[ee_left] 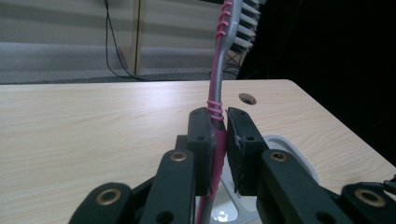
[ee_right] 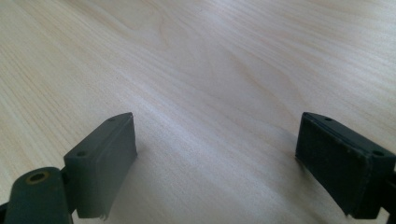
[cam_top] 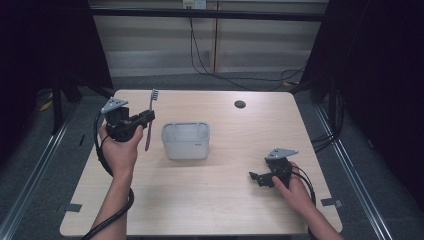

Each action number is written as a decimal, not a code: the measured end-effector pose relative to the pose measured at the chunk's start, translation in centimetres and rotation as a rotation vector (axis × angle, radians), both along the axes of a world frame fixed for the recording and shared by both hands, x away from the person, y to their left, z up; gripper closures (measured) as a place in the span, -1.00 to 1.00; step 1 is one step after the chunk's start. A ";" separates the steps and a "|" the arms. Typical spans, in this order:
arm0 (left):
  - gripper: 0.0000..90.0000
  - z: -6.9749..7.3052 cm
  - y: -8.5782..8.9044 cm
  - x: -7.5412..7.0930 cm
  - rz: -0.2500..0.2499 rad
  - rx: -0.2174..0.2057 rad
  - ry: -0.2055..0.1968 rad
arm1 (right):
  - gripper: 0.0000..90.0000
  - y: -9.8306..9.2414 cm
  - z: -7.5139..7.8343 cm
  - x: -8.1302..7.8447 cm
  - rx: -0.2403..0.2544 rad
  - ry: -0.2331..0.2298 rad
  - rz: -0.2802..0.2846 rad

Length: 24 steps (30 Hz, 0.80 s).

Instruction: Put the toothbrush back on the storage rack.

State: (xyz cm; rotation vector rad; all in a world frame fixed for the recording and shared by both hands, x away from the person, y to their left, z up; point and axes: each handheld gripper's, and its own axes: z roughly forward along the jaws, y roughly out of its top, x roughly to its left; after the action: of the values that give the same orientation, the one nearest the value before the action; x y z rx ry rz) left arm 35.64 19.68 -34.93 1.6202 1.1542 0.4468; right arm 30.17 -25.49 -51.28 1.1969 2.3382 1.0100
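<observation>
Fingers point(ee_left: 205, 140) of left gripper point(cam_top: 131, 121) clenched on a pink and grey toothbrush point(cam_top: 150, 120), gripped partway along its handle. Toothbrush upright, slightly tilted, bristled head point(cam_top: 154, 94) at the top, handle end hanging below the fingers. Held above the left side of the pale wooden counter point(cam_top: 225, 200), just left of a light grey rectangular tub point(cam_top: 185, 140). Tub standing near the middle of the counter, open at the top. Seen from the left gripper view: pink handle point(ee_left: 217, 140) pinched between two black pads, pink ribbed bands around the grey neck, white bristles point(ee_left: 246, 23) facing right, rim of the tub point(ee_left: 299, 156) just beneath.

Fingers point(ee_right: 100, 163) of right gripper point(cam_top: 261, 178) released, wide apart, nothing between them but bare wood grain. Right gripper low over the near right part of the counter, well apart from the tub, pointing left. Grey three-cornered plate point(cam_top: 281, 153) on top of it; a matching plate point(cam_top: 114, 105) on the left gripper.

Small dark round hole point(cam_top: 240, 104) in the counter toward the far edge. Black cables point(cam_top: 210, 70) trailing across the floor beyond, against a pale wall.
</observation>
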 end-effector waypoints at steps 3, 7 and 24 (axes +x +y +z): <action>0.79 0.1 -0.2 0.1 0.000 -0.007 -0.005 | -0.74 0.0 0.0 0.0 0.000 0.000 0.000; 0.79 0.4 -0.2 0.1 0.000 -0.022 -0.019 | -0.74 0.0 0.0 0.0 0.000 0.000 0.000; 0.79 1.6 -1.1 0.9 0.007 -0.073 -0.083 | -0.74 0.0 0.0 0.0 0.000 0.000 0.000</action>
State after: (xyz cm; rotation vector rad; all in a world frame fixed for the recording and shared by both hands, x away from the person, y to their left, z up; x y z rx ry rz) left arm 36.51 18.53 -33.36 1.5208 1.1022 0.4669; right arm 30.17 -25.49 -51.28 1.1969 2.3383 1.0100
